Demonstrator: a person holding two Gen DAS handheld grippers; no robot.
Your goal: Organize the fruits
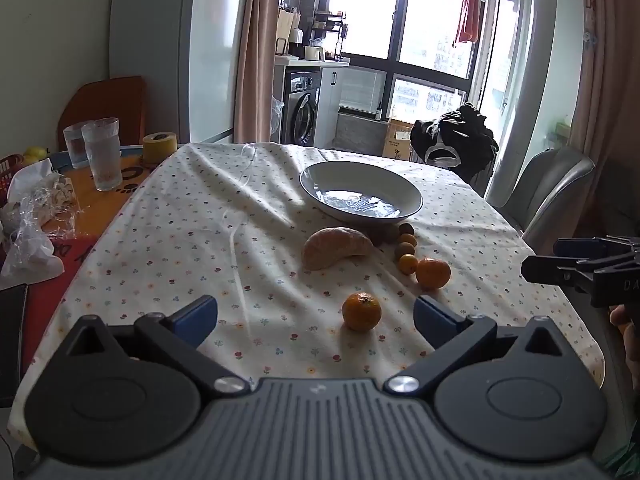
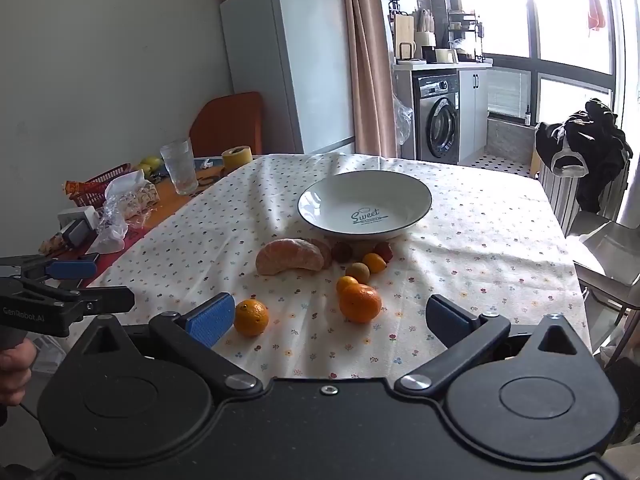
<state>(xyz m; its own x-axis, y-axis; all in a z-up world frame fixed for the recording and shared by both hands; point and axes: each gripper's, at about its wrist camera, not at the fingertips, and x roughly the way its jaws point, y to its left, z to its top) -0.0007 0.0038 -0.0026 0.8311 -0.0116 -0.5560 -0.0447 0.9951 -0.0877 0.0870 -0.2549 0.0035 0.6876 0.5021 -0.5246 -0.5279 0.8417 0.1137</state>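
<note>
The bowl (image 2: 365, 204) has the word "Sweet" printed in dark green script on its inside bottom, with a smaller line under it that is too small to read. The left gripper (image 2: 74, 280), seen from the right wrist, carries the white text "GenRobot.AI" on its black side.

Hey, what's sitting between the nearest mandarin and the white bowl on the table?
The peeled citrus piece lies between the nearest mandarin and the white bowl, clearest in the right wrist view; the rest is bare tablecloth.
</note>
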